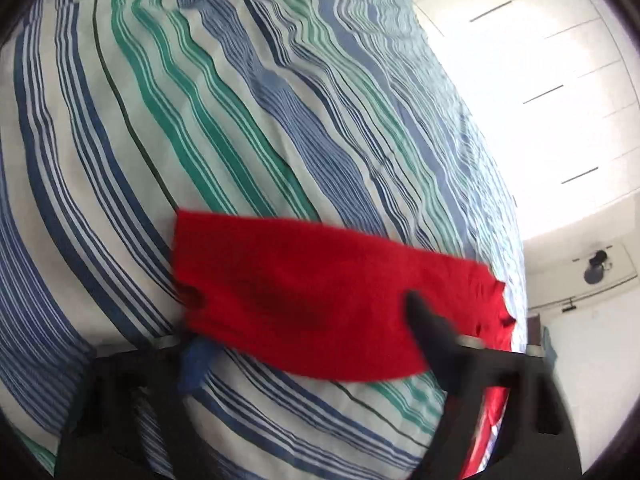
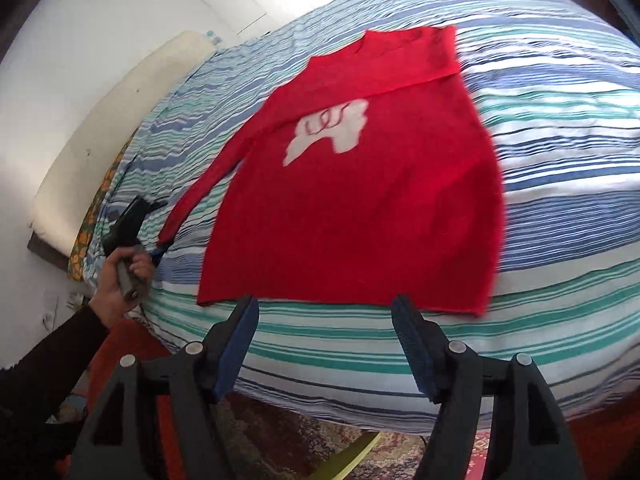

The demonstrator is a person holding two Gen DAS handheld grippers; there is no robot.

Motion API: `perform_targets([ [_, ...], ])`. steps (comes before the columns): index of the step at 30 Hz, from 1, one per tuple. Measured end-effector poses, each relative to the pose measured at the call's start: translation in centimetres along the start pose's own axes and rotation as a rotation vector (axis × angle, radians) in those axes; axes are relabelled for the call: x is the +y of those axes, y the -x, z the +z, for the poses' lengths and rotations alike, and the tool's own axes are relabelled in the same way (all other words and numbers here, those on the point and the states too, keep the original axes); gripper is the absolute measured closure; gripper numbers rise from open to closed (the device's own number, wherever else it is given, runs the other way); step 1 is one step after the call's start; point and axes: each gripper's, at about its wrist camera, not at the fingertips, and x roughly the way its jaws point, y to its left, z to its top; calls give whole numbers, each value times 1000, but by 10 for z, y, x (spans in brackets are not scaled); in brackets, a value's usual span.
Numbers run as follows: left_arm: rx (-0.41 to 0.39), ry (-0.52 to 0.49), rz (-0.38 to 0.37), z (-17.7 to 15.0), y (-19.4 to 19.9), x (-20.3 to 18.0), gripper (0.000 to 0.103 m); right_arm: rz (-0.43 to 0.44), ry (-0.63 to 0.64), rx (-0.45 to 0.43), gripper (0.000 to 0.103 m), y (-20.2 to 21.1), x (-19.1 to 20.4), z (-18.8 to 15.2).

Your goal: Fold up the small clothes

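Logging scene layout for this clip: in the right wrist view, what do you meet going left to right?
Cream mattress → hand holding the left gripper → red sweater → bare striped bedcover.

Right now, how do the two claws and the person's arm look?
The right claw has black plastic fingers with blue ribbed pads and silver round bolts at the joints. The left claw, seen from the right wrist, is also black with a blue pad. The hand that carries it comes out of a black long sleeve.
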Motion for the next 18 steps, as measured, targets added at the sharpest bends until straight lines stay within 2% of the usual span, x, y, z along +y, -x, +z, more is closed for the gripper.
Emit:
perform_targets([
  [1, 6, -4, 50, 3, -2, 1, 68, 5, 10, 13, 34, -3, 4, -3],
  [3, 9, -7, 65, 3, 1, 5, 88, 11, 32, 39, 34, -12, 9, -7],
  [4, 1, -17, 70, 4, 3, 5, 92, 16, 42, 48, 34, -14, 11, -9],
  [6, -41, -105, 107, 4, 18, -10, 95, 30, 55, 48, 34, -16, 12, -12],
  [7, -71, -197, 137, 2, 27, -33, 95, 39, 55, 43, 34, -20, 12, -10],
  [9, -108, -347, 129, -2, 38, -83, 95, 49, 45, 26, 34, -22, 9, -8],
  [10, -122, -426, 106, -5, 45, -114, 95, 56, 38, 18, 34, -23, 6, -8],
  [14, -157, -723, -67, -42, 65, -258, 95, 88, 2, 4, 34, -20, -7, -5],
  [16, -149, -858, -151, -75, 66, -324, 95, 103, -23, -3, 34, -19, -14, -4],
  [18, -119, -986, -220, -124, 55, -378, 94, 118, -47, -16, 34, -16, -20, -3],
])
